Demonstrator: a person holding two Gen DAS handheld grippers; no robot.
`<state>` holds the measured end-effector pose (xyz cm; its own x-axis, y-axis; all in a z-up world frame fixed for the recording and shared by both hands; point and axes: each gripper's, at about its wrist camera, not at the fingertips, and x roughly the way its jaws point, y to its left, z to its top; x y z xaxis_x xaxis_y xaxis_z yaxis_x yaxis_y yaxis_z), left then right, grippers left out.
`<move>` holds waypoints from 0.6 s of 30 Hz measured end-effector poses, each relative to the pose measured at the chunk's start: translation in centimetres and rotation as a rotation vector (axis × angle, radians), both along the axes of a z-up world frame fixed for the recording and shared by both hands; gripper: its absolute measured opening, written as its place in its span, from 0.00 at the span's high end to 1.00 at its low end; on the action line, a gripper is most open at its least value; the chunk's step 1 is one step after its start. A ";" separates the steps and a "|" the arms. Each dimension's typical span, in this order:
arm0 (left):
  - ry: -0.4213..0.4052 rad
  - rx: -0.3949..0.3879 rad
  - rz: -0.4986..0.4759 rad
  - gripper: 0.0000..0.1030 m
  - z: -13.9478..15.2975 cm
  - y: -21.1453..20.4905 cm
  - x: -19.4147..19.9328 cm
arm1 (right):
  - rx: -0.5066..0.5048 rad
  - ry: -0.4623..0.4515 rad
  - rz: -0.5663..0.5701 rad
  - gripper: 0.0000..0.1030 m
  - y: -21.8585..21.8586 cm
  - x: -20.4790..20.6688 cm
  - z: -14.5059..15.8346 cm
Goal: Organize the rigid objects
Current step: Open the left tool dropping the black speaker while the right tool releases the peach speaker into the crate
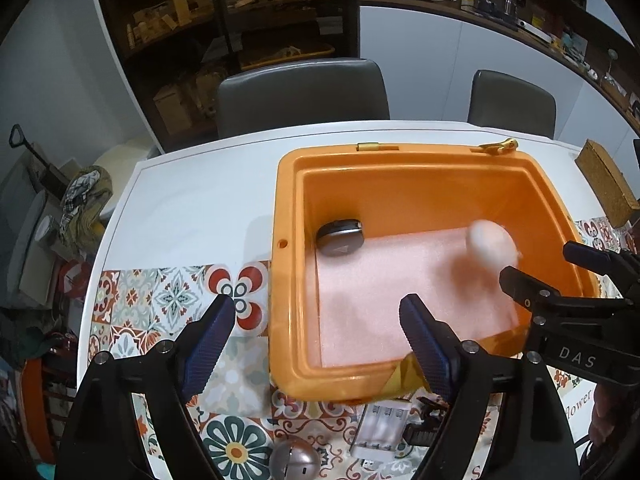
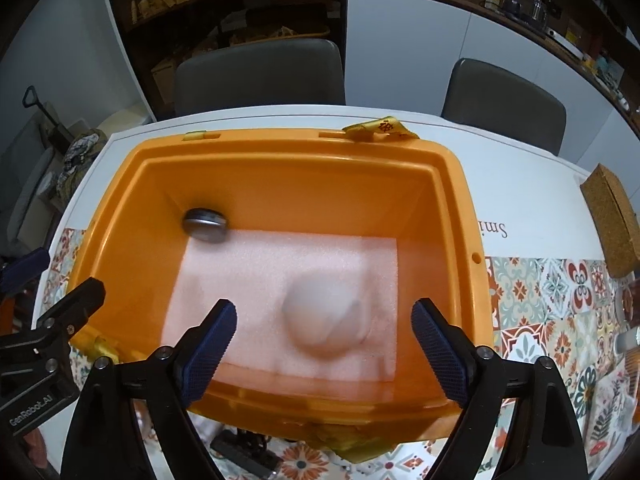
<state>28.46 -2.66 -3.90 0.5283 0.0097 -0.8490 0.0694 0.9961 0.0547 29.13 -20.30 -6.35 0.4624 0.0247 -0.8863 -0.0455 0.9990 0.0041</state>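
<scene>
Blue ribbed pads of the left hand-held gripper [image 1: 316, 344] stand spread wide with nothing between them; one pad hangs over the patterned mat, the other over the near rim of the orange bin [image 1: 288, 184]. Beneath this gripper, on the tiled-pattern mat [image 1: 168, 296], lie a white battery charger [image 1: 380, 428], a silvery round object [image 1: 294, 460] and a small black item too hidden to name.

Ahead of the right hand-held gripper [image 2: 324, 332], its two pads are likewise spread apart and press on nothing. Between and just beyond them, a pale rounded object [image 2: 326, 314] shows inside the bin as a blur over the pink foam liner [image 2: 248, 264]; whether it rests on the foam cannot be told. From the left wrist view the same pale object [image 1: 490, 244] appears just ahead of the right gripper's tips, near the bin's right wall.

Further ahead and to the left of both grippers, a dark round disc [image 1: 340, 236] leans in the bin's far left corner, against the wall.

Off to the right of the bin, a cork block [image 2: 612, 220] lies on the white surface [image 1: 192, 196], well apart from the bin. Two grey chairs [image 1: 302, 96] stand beyond the surface's far edge.
</scene>
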 end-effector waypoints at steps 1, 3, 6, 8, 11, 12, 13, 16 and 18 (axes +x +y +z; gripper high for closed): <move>-0.002 -0.002 0.003 0.15 0.0 0.1 -0.2 | 0.001 0.000 0.000 0.13 0.0 -0.1 0.1; -0.006 -0.010 0.014 0.14 0.2 0.4 -0.6 | 0.004 -0.001 -0.006 0.13 -0.1 -0.5 0.3; -0.007 -0.015 0.024 0.14 0.3 0.7 -1.3 | 0.009 -0.012 -0.012 0.13 -0.3 -1.3 0.8; -0.010 -0.016 0.027 0.14 0.5 0.8 -1.7 | 0.010 -0.023 -0.010 0.13 -0.2 -2.0 1.2; -0.019 -0.019 0.029 0.13 0.8 0.9 -2.4 | 0.008 -0.042 -0.006 0.13 -0.1 -3.1 1.9; -0.021 -0.021 0.030 0.13 0.8 1.0 -2.7 | 0.006 -0.047 -0.004 0.13 0.0 -3.4 2.1; -0.024 -0.021 0.030 0.13 1.0 1.0 -2.9 | 0.003 -0.053 -0.001 0.13 0.0 -3.6 2.3; -0.037 -0.016 0.030 0.11 1.4 1.0 -3.7 | -0.003 -0.071 0.010 0.13 0.4 -4.9 2.9; -0.042 -0.022 0.029 0.11 1.6 1.1 -4.3 | -0.005 -0.080 0.015 0.13 0.7 -5.7 3.2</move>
